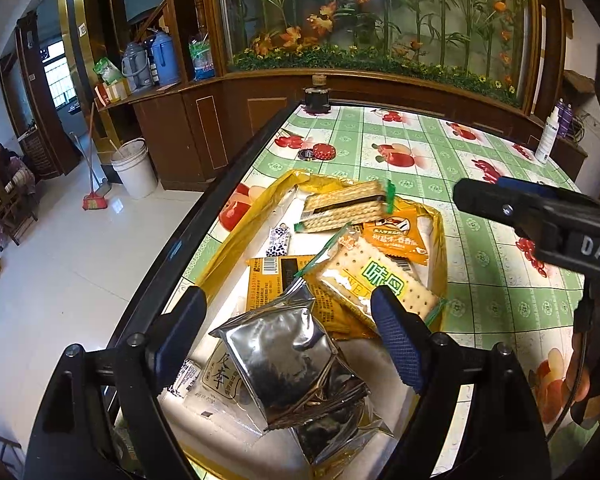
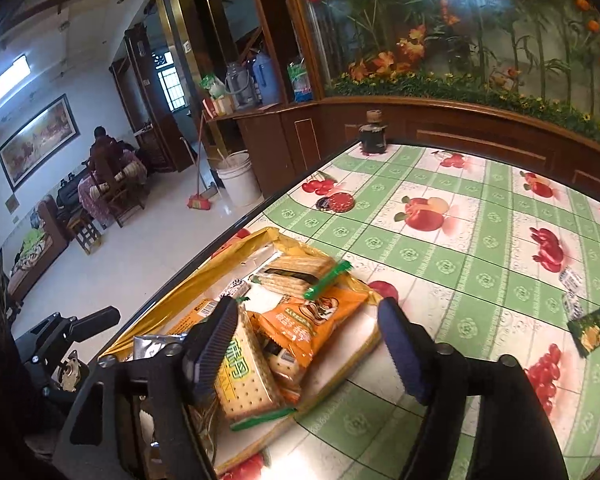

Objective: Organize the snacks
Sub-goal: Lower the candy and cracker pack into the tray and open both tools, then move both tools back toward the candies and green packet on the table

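Note:
A yellow-rimmed tray (image 1: 236,240) with a white floor sits at the table's left edge and holds several snack packets. My left gripper (image 1: 288,308) hangs open over its near end. A silver foil packet (image 1: 284,364) lies loose below and between the fingers. Beyond it lie a cracker packet with green characters (image 1: 380,280), an orange packet (image 1: 396,236) and a long cracker packet (image 1: 344,206). My right gripper (image 2: 308,312) is open above the orange packet (image 2: 312,320), pads apart from it. The green-character crackers (image 2: 244,376) lie by its left finger.
Loose on the fruit-print tablecloth to the right are a green packet (image 2: 592,330) and small white packets (image 2: 572,280). A red lid (image 1: 324,151), a dark jar (image 1: 317,98) and a spray bottle (image 1: 548,136) stand farther back. The table's black edge (image 1: 204,216) drops to the floor on the left.

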Demonstrator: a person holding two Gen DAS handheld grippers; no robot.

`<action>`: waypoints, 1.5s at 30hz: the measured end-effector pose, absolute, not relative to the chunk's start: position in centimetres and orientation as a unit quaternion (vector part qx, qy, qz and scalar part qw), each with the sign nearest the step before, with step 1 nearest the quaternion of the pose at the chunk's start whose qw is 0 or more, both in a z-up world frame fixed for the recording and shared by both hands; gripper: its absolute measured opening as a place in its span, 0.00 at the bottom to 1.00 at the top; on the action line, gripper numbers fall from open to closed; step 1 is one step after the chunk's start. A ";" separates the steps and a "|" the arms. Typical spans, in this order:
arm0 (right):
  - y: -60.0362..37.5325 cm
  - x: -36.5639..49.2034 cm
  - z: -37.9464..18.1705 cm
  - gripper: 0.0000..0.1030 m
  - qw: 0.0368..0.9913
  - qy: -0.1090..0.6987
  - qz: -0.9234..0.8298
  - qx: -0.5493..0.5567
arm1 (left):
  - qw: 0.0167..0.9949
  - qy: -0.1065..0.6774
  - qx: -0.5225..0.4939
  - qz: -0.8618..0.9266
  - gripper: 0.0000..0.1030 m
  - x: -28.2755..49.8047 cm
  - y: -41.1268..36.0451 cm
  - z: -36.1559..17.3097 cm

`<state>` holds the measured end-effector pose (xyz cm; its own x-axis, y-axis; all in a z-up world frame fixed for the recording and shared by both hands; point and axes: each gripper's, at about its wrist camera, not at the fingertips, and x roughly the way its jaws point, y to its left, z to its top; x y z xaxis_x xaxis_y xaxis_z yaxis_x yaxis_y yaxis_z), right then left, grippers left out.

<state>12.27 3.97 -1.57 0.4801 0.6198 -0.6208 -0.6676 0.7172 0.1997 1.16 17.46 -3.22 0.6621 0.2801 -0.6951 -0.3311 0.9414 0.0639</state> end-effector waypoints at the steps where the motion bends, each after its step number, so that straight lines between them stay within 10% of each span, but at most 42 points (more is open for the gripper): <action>1: 3.5 12.0 -1.4 0.78 0.861 0.345 0.372 -0.032 | 0.912 0.373 -0.034 0.168 0.82 1.0 17.3 -3.0; 45: -19.3 6.3 -2.7 0.82 0.908 0.345 0.229 0.062 | 0.934 0.348 0.050 0.069 0.84 1.4 2.3 0.1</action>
